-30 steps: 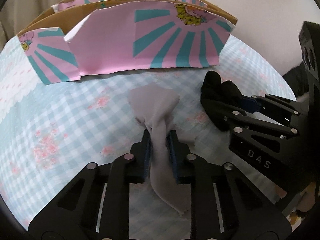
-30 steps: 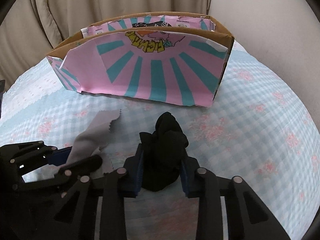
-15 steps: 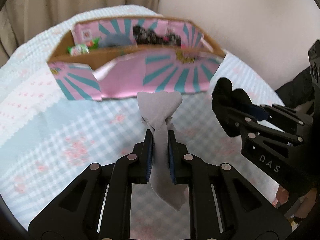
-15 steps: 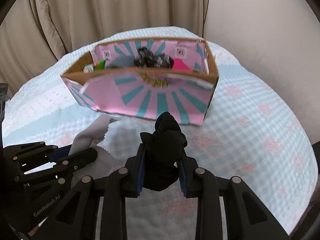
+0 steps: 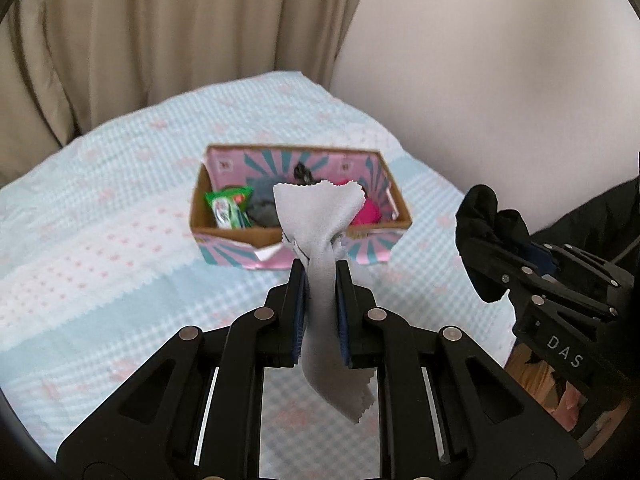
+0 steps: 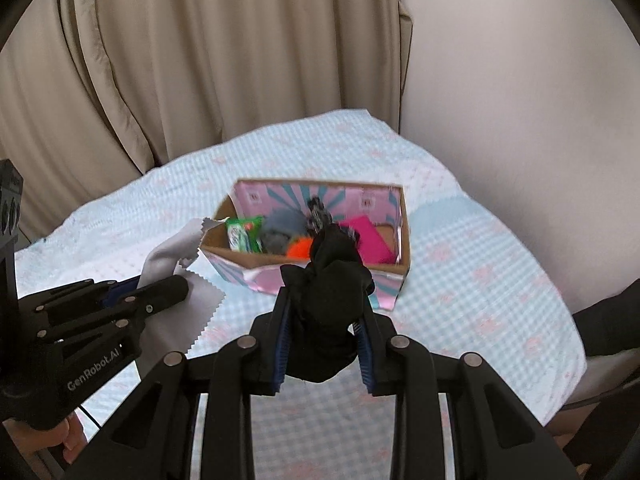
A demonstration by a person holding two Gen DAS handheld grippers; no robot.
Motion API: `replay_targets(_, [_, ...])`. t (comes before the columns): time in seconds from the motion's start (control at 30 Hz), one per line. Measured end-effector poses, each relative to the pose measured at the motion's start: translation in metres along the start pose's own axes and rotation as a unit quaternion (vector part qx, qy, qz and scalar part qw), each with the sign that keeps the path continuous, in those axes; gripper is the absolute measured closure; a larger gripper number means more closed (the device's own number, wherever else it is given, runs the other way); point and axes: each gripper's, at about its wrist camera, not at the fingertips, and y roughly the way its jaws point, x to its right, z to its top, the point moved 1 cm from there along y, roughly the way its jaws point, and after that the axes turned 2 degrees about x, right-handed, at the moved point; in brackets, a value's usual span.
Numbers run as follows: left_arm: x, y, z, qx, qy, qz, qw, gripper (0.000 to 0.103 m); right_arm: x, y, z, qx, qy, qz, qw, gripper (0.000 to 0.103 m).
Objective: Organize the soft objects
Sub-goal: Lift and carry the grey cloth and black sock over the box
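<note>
1. Nearest, a grey cloth [image 5: 320, 240] is clamped in the left gripper [image 5: 320, 276], and a black sock bundle [image 6: 326, 304] is pinched by the right gripper [image 6: 324, 308].
2. Beyond, a pink-and-teal cardboard box [image 5: 372, 248] is seen on the checked bedcover [image 5: 100, 240], already filled with soft items.
3. Farthest, beige curtains [image 6: 200, 60] are hung.

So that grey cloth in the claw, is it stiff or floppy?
Probably floppy: the grey cloth bunches where the left claw pinches it, and its tail droops below. Likely very light, since it fans out above the pinch. It may slide out if tugged.
</note>
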Motion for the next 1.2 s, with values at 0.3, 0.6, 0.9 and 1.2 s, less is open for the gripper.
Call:
replay_targets(0.3, [0.007,-0.028,0.058,0.013,0.007,0.015,0.9998,0.091,0.002,-0.036,0.053,0.003,0.015,0.011,1.0,0.076])
replay_targets(0.6, [0.014,0.018,0.1,-0.009,-0.044,0.042,0.9981,0.091,0.031,-0.014,0.098,-0.013,-0.01,0.041,0.999,0.076])
replay_targets(0.9, [0.01,0.1,0.123,-0.044,-0.095,0.072,0.9918,0.091,0.076,0.062,0.134,-0.065,-0.036,0.078,0.994,0.076])
replay_targets(1.2, [-0.019,0.185,0.12,-0.103,-0.129,0.103,0.981,0.091,0.097,0.156,0.145,-0.137,-0.035,0.117,0.983,0.076])
